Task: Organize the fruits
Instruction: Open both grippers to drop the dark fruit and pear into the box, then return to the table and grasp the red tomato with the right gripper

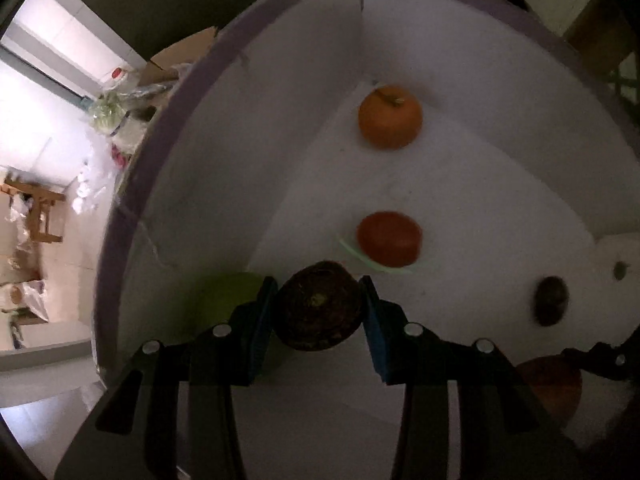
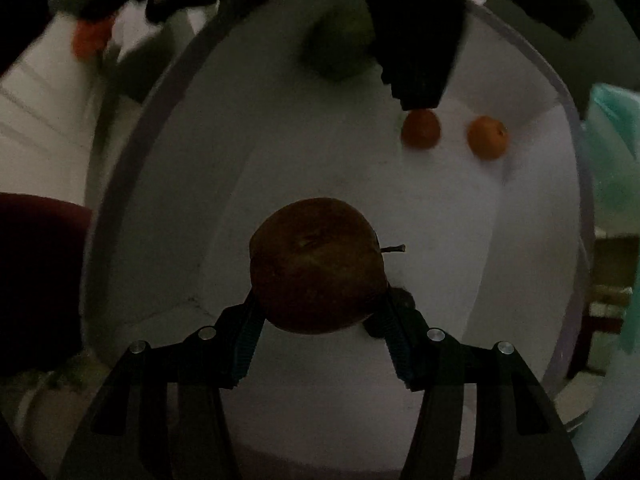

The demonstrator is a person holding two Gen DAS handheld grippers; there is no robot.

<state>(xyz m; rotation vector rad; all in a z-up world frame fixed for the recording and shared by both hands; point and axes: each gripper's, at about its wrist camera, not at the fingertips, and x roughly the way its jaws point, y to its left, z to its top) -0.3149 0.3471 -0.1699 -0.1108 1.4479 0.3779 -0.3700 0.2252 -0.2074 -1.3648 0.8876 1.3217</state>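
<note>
My left gripper (image 1: 318, 284) points down into a white box with a purple rim (image 1: 160, 152) and is shut on a dark brown round fruit (image 1: 318, 312). On the box floor lie an orange fruit (image 1: 390, 117), a red-orange fruit (image 1: 389, 239) on a pale green piece, a green apple (image 1: 224, 300) behind my left finger, and a small dark fruit (image 1: 552, 301). My right gripper (image 2: 320, 296) is shut on a dark red apple (image 2: 318, 266) with its stem to the right, above the same box (image 2: 132, 152). That apple (image 1: 552, 384) also shows at the lower right.
A white roll (image 1: 620, 264) sits at the box's right side. Cardboard, bags and a wooden stool (image 1: 40, 216) clutter the floor outside to the left. A teal bag (image 2: 612, 140) hangs beside the box's right rim. The left gripper's fingers (image 2: 416, 80) reach in from the top.
</note>
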